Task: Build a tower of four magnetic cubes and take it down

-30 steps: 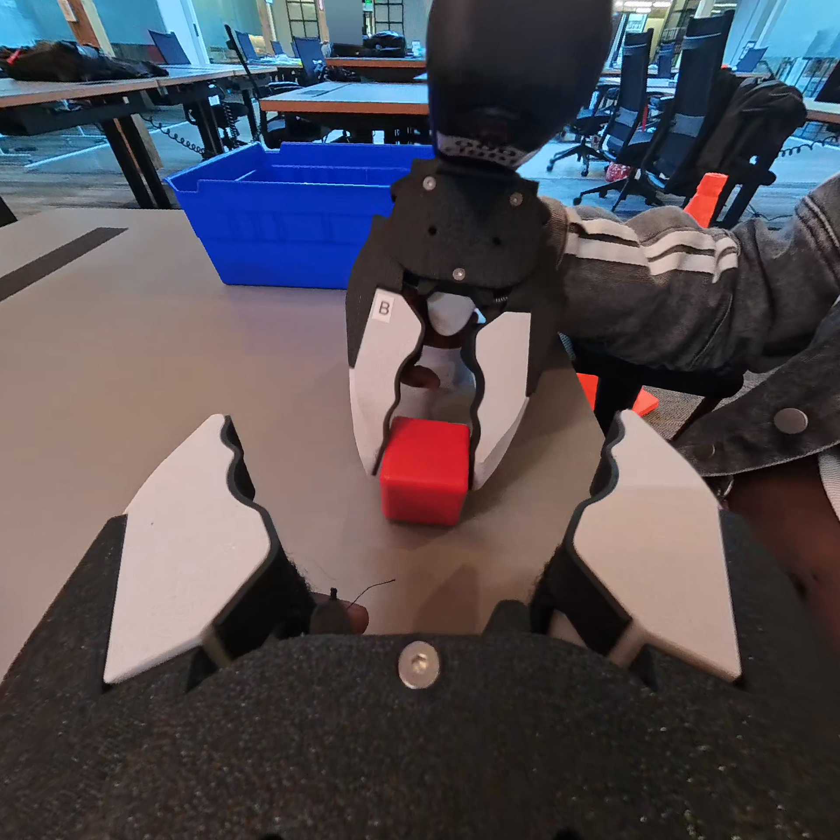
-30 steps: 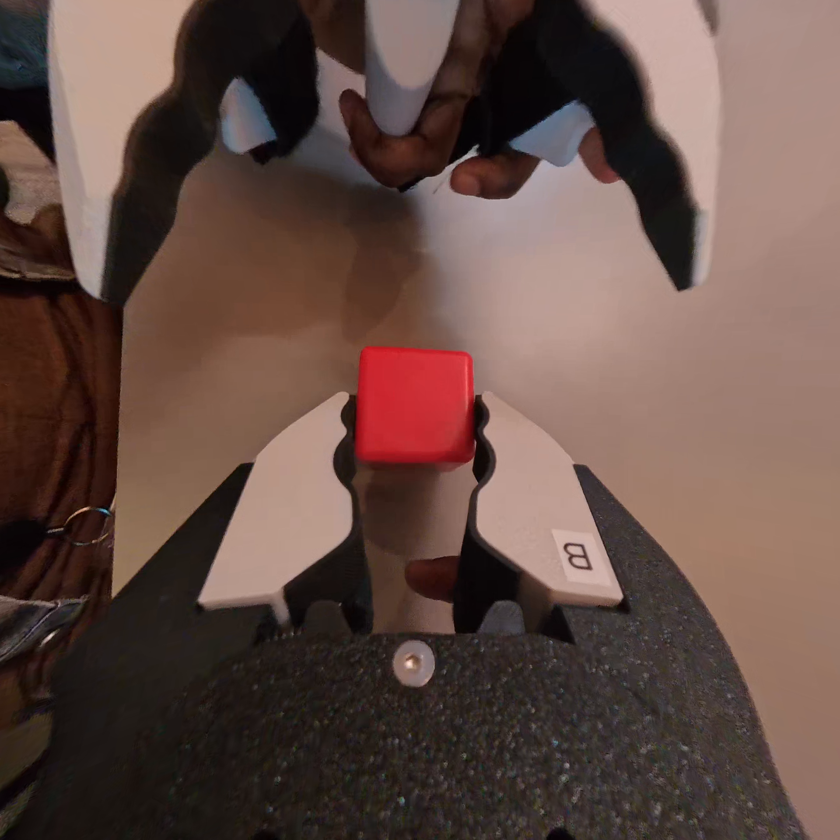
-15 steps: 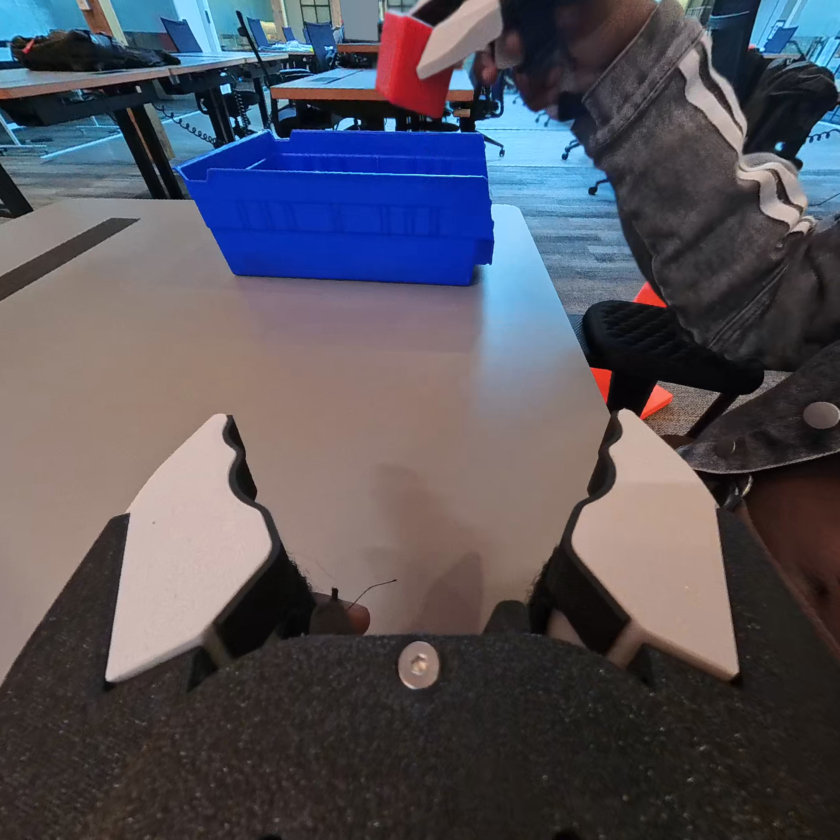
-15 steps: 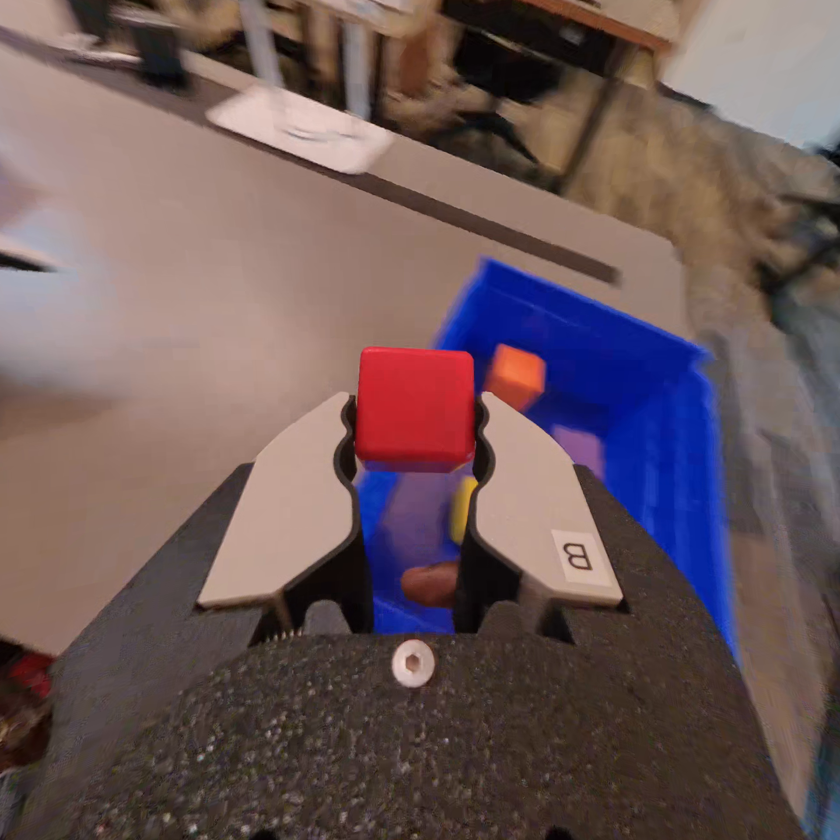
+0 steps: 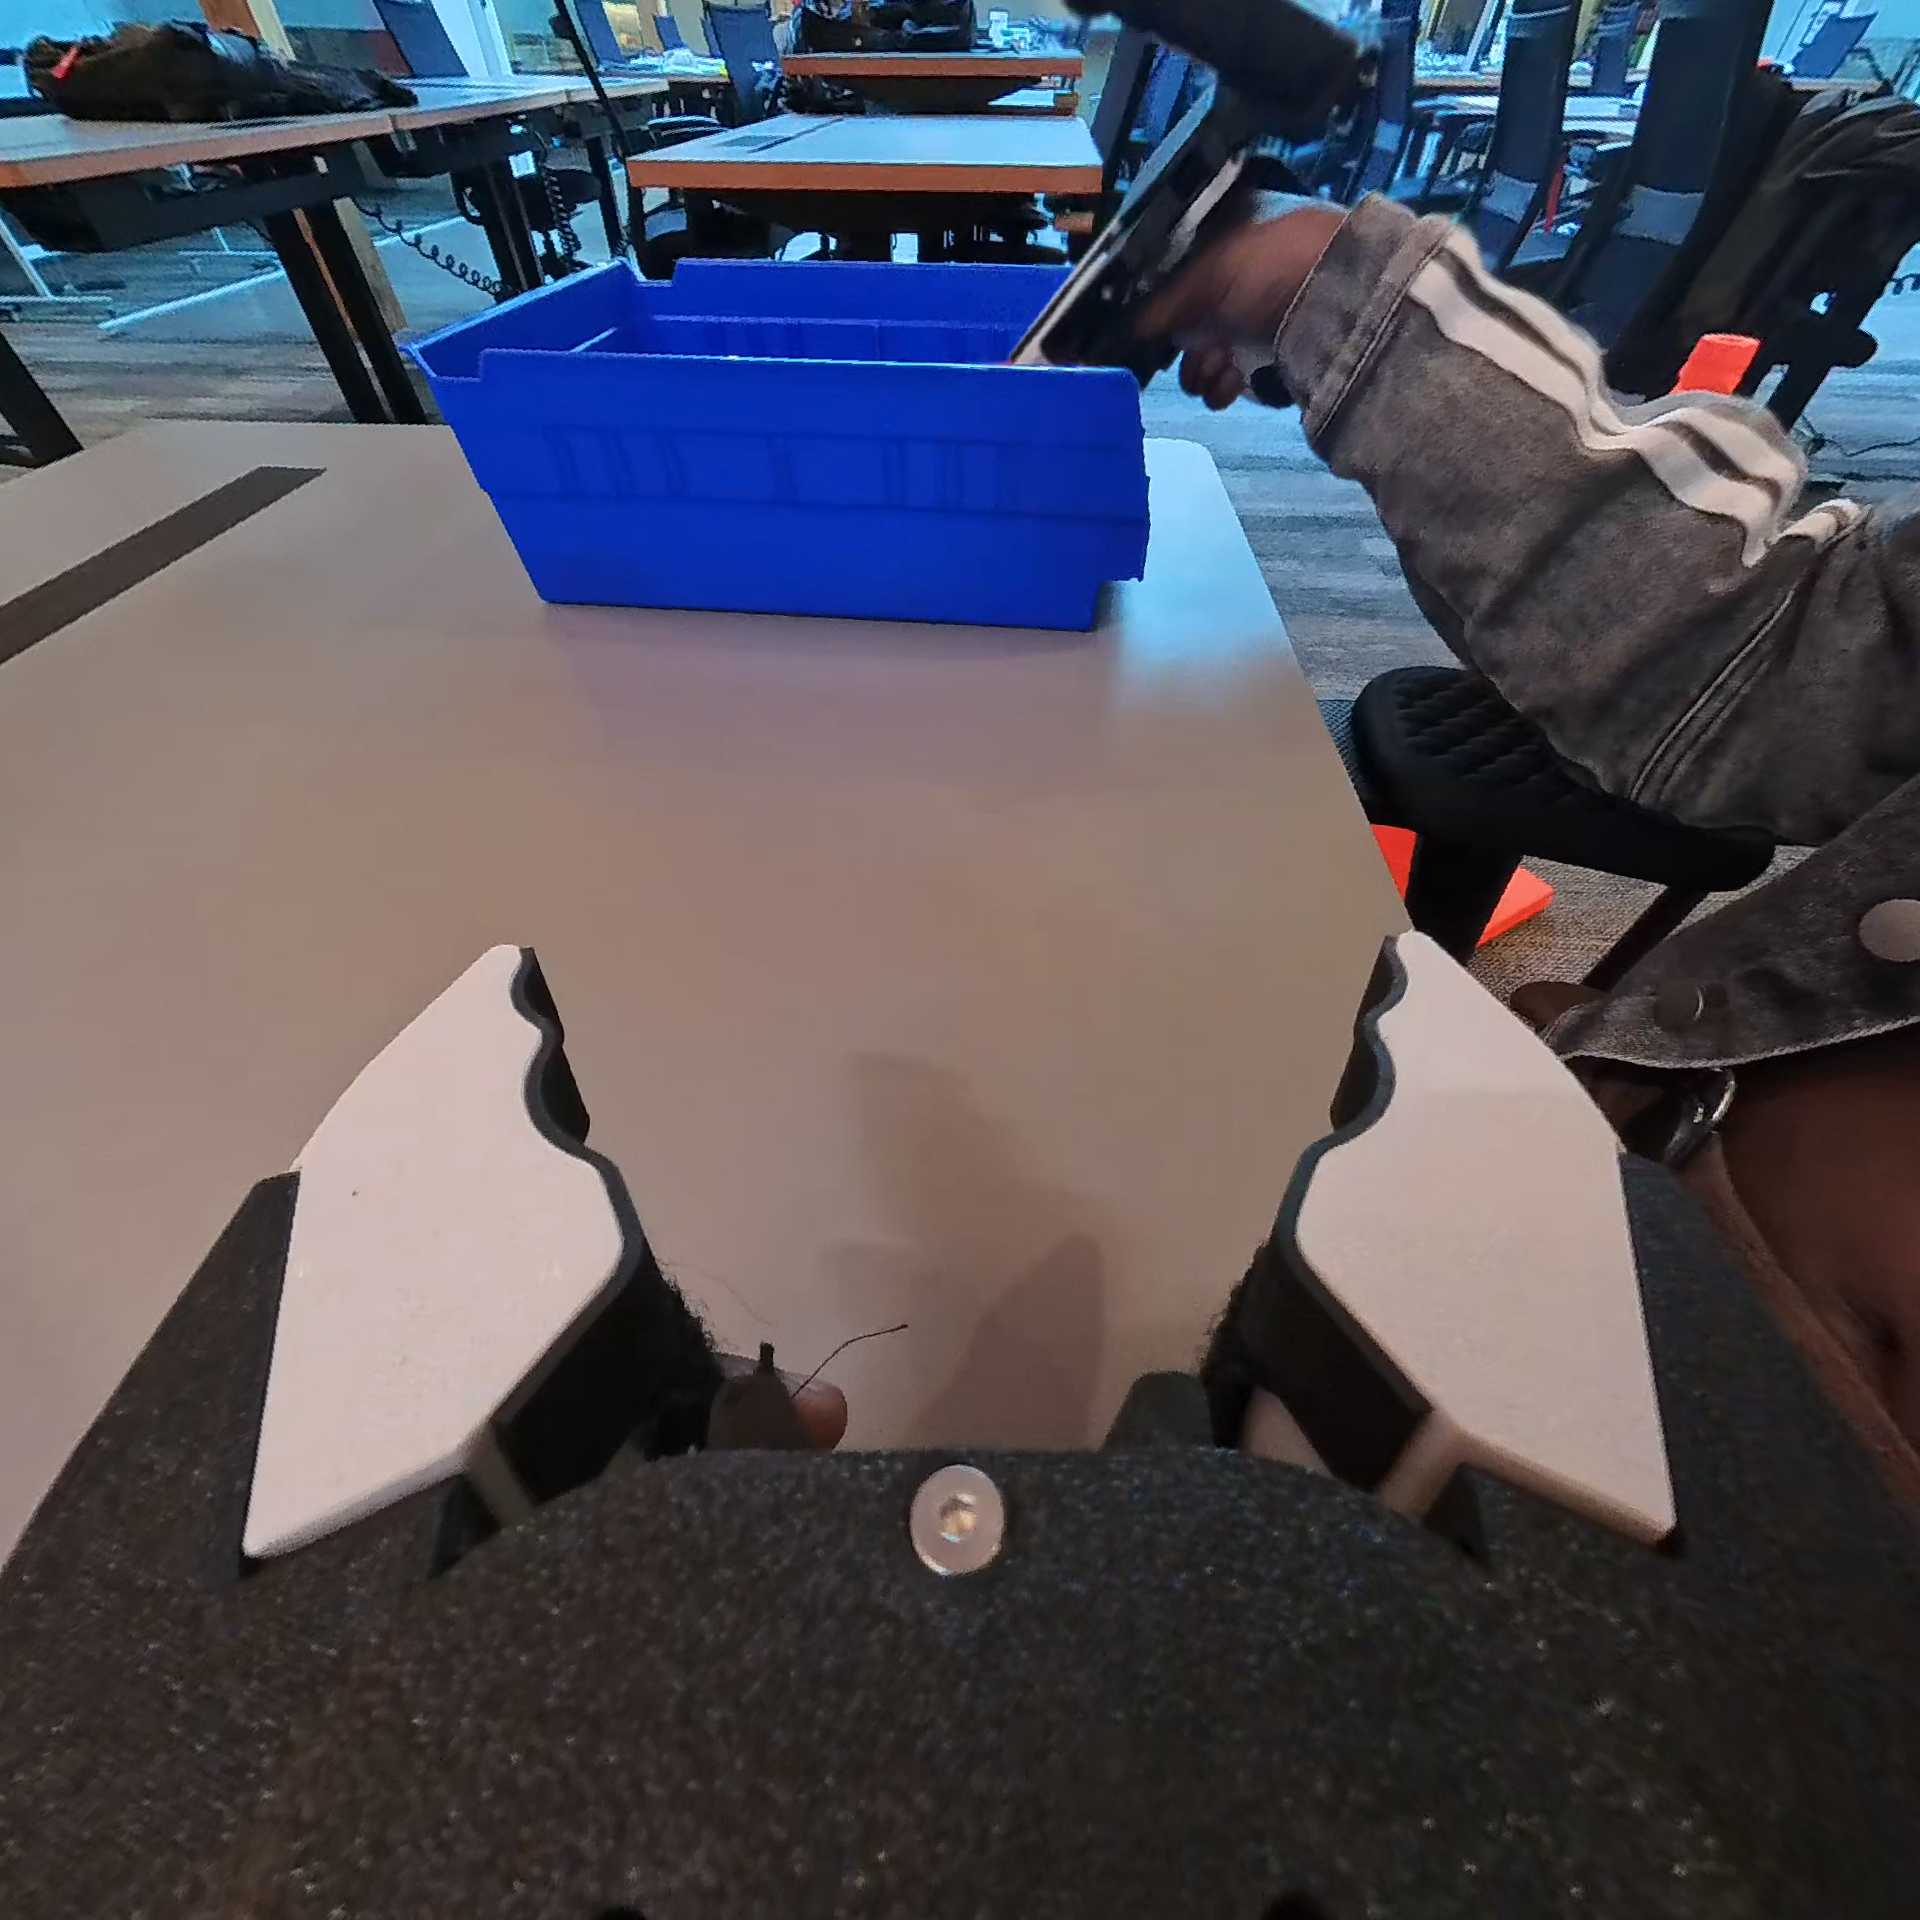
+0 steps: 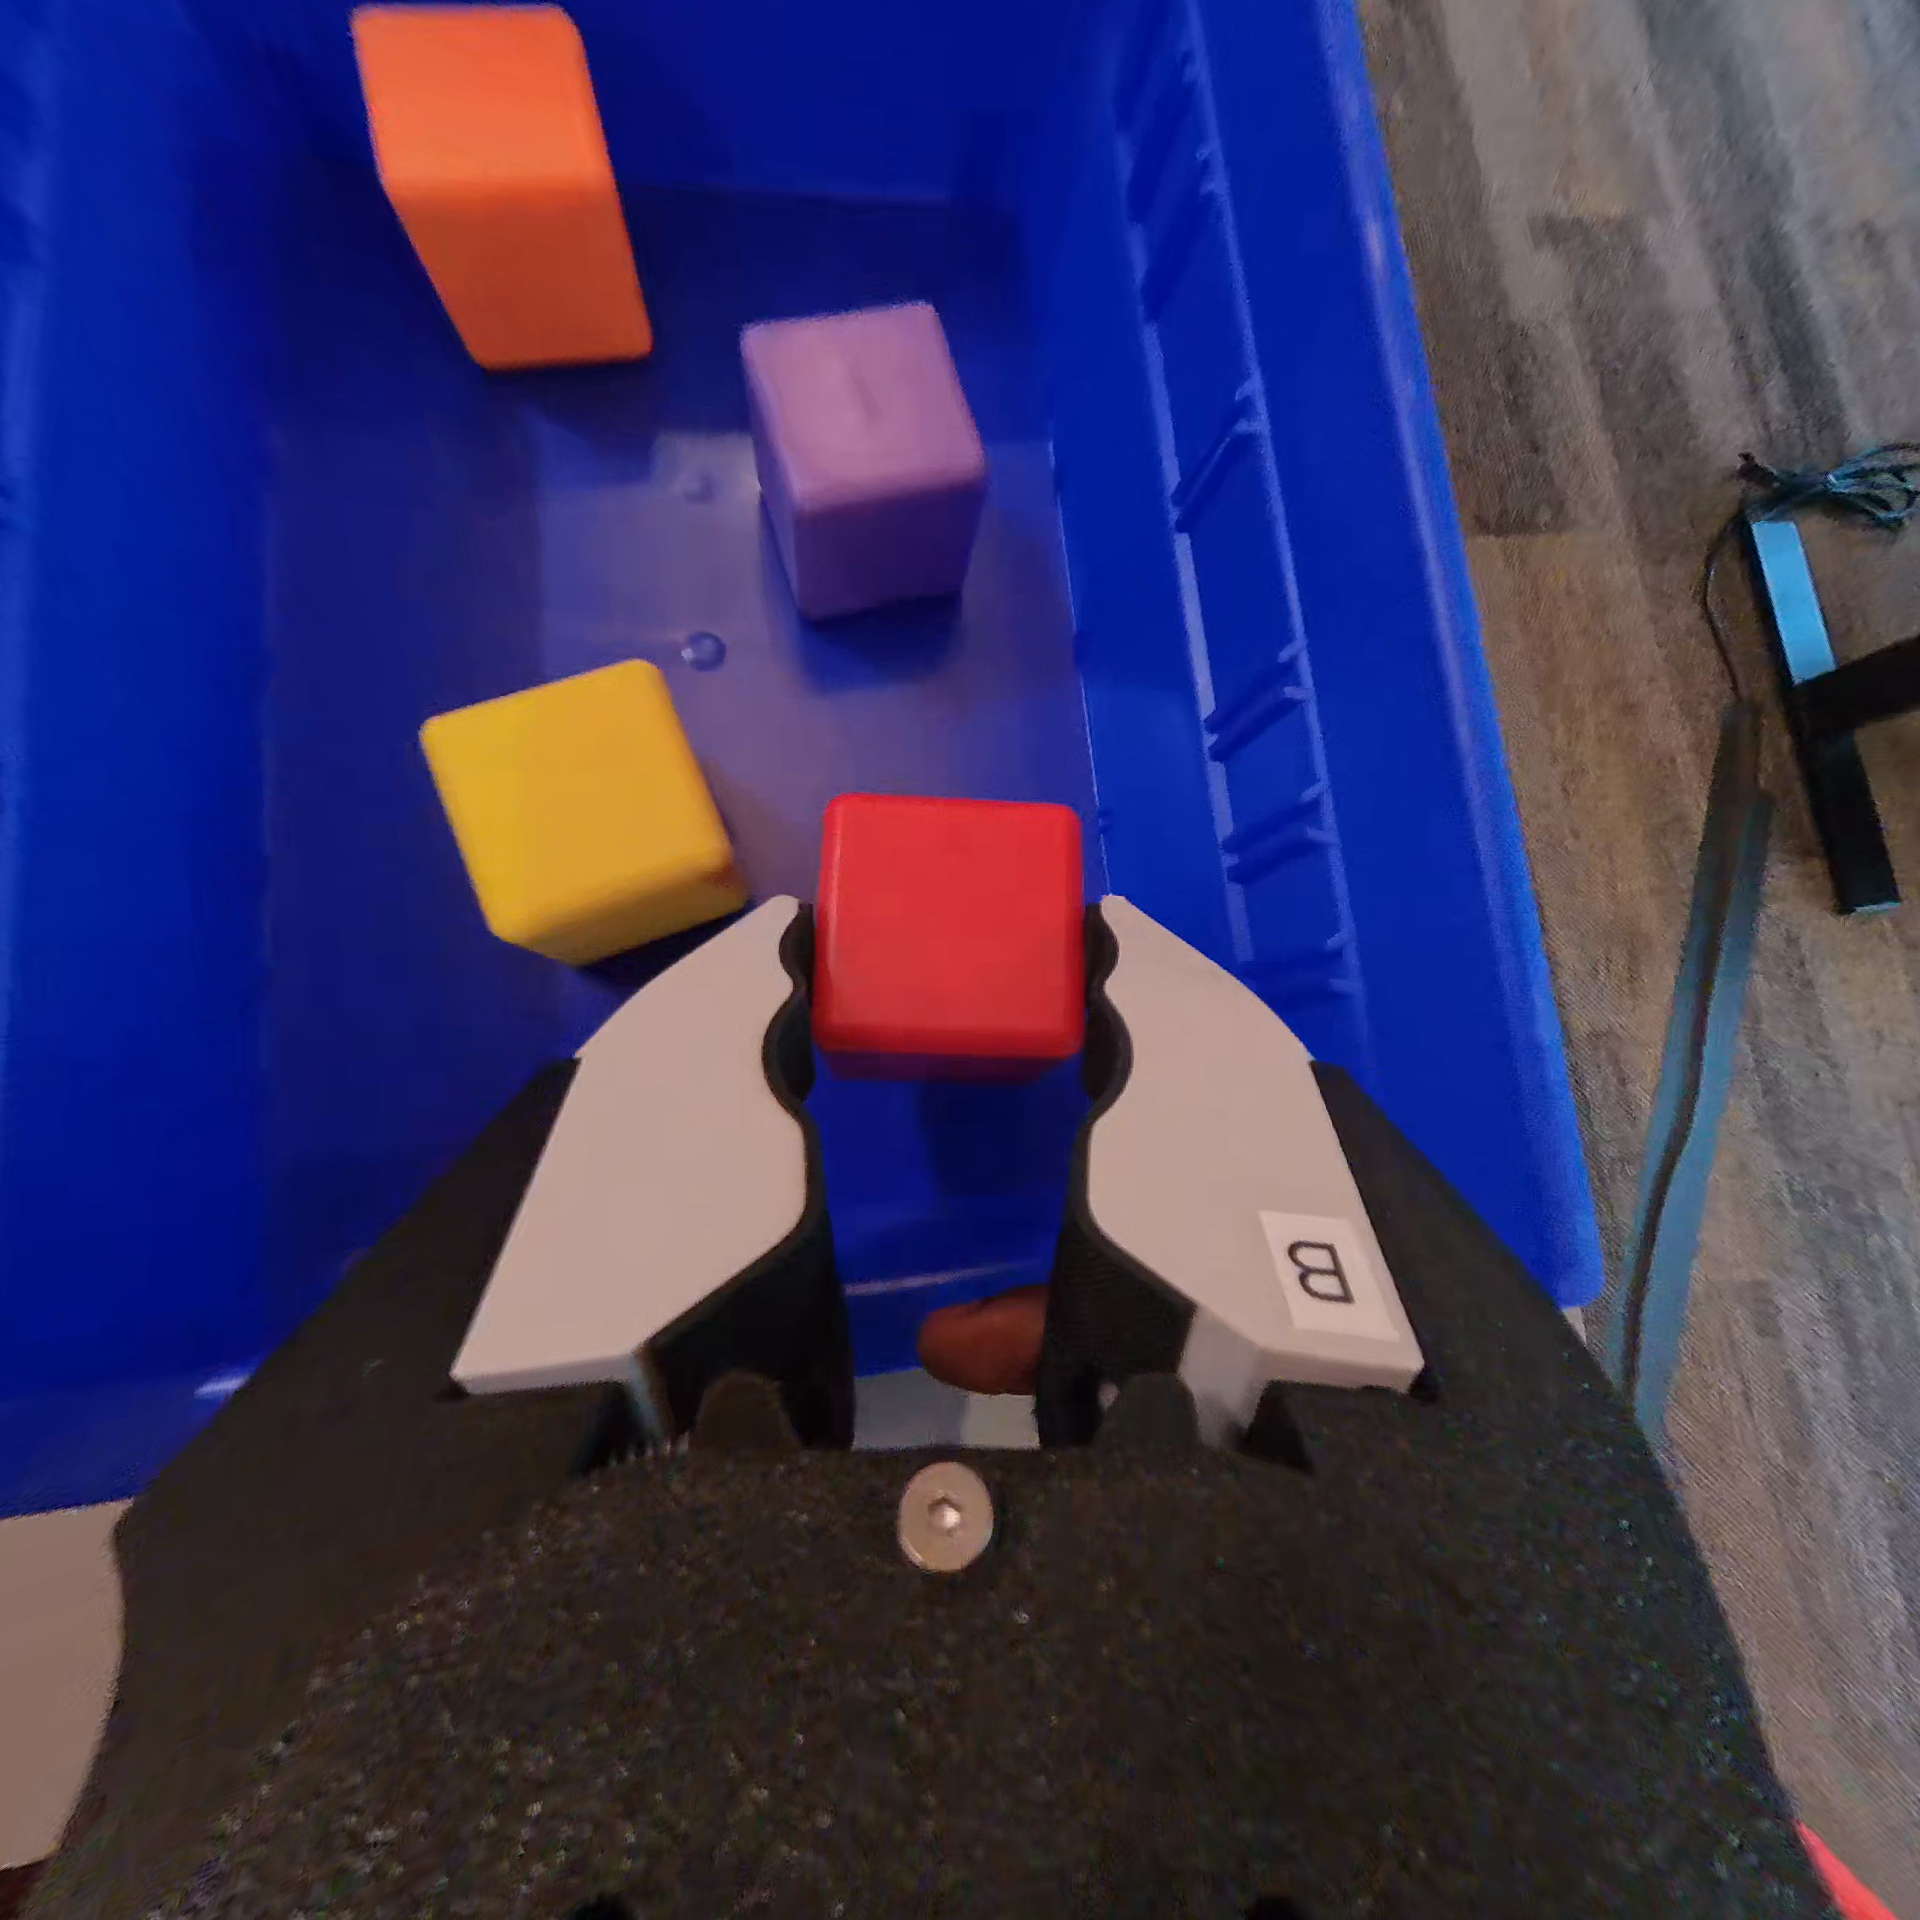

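The left gripper (image 5: 956, 1039) hangs low over the near part of the grey table (image 5: 727, 831) with its two white fingers (image 5: 436, 1247) spread wide and only bare tabletop between them. Beyond it, toward the table's far right corner, stands the blue bin (image 5: 810, 499), its long side facing the left wrist camera and its right end close to the table's right edge. A dark strip (image 5: 156, 540) runs across the table's far left part.

At the bin's right end, a hand in a grey denim sleeve (image 5: 1558, 520) tips the right gripper (image 6: 945, 935) down over the rim. In the right wrist view its fingers (image 6: 665, 1122) are clamped on a red cube (image 6: 945, 925), both dark wavy pads pressed against the cube's opposite sides, and the cube is held inside the bin above its floor, close to the right wall (image 6: 1247, 623).

On the bin floor lie three more cubes. An orange cube (image 6: 499, 177) sits farthest in, toward the left. A yellow cube (image 6: 571, 800) lies nearer, just left of the held red one and apart from it. A purple cube (image 6: 862, 457) rests between the orange cube and the right wall, beyond the red cube.

To the right of the bin, grey carpeted floor (image 6: 1662, 312) shows past the table edge.
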